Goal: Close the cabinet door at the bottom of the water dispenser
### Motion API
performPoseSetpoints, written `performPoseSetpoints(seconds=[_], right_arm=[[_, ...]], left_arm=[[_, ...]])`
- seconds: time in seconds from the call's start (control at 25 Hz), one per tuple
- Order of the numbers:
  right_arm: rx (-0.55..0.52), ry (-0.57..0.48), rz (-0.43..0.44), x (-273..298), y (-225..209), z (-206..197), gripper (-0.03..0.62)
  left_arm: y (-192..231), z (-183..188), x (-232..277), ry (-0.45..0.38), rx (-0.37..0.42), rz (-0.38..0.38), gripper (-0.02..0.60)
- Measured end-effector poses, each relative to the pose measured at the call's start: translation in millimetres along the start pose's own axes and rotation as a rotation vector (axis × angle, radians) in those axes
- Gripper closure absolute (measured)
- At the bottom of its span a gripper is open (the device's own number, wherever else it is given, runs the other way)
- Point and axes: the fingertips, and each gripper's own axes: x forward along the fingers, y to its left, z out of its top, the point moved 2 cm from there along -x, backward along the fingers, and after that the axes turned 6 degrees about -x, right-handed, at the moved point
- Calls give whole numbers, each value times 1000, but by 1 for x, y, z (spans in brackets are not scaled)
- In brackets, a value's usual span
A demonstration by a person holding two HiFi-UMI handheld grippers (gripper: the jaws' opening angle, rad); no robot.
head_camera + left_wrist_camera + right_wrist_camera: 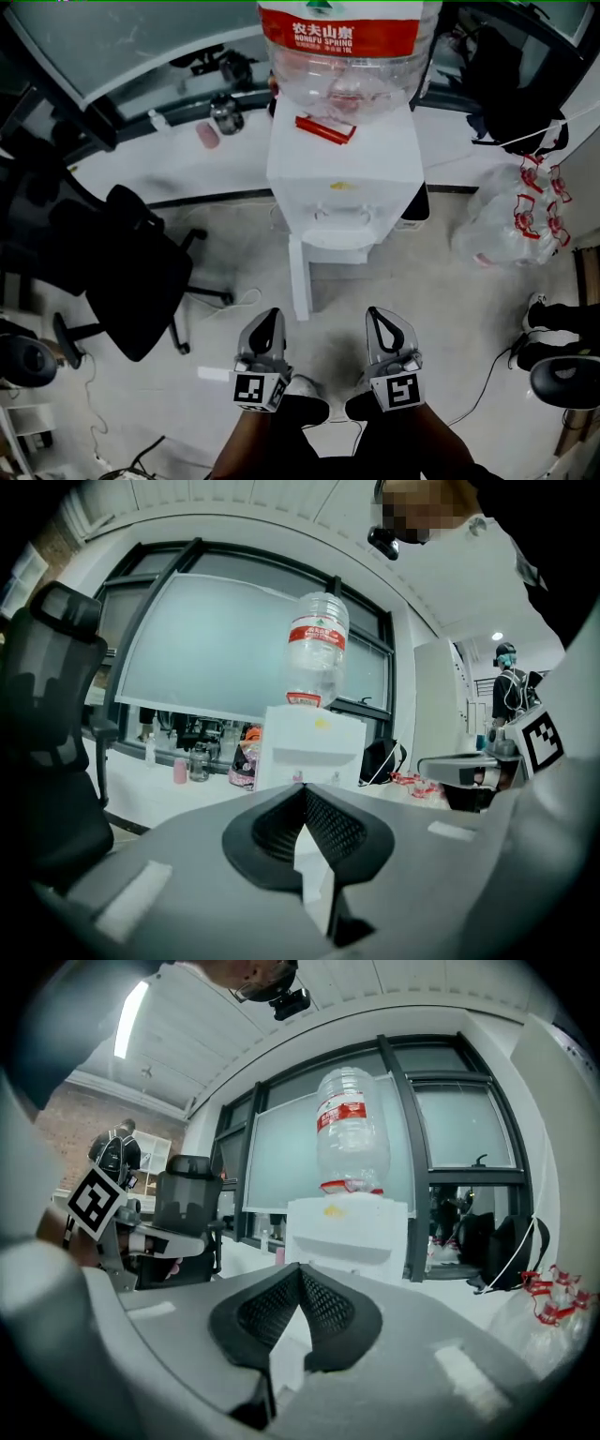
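Note:
The white water dispenser point(347, 173) stands ahead of me with a large clear bottle point(342, 47) on top. Its bottom cabinet door point(300, 278) hangs open, swung out towards me on the dispenser's left side. My left gripper point(273, 314) and right gripper point(375, 312) are held side by side above my feet, short of the door and touching nothing. Both are shut and empty. In the left gripper view the dispenser point(314, 747) rises behind the closed left gripper point(302, 787). The right gripper view shows the dispenser point(347, 1227) over the closed right gripper point(298, 1267).
A black office chair point(141, 272) stands on the floor to the left. Clear bags of bottles point(511, 220) lie at the right, and a black bag point(415, 202) sits beside the dispenser. A white ledge point(169, 155) with a jar point(225, 112) runs behind. Cables trail on the floor.

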Motion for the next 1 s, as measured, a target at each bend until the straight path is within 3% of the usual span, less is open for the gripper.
performPoseSetpoints(seconds=[0.32,0.56,0.72,1.0], right_arm=[[-3,-32,-1,20,6,-121,591],[-5,-60,10,43,24,-204,591],[-26,-110,36,55,35,-236,591],[-57,-120,39,63,39,-279,591]], left_arm=[[23,-120,35,20,6,19,563],[53,-190,47,-54,1,13,563],[73,-226,50,-113,1,39,563],[94,-275,48,-109,2,86,563]])
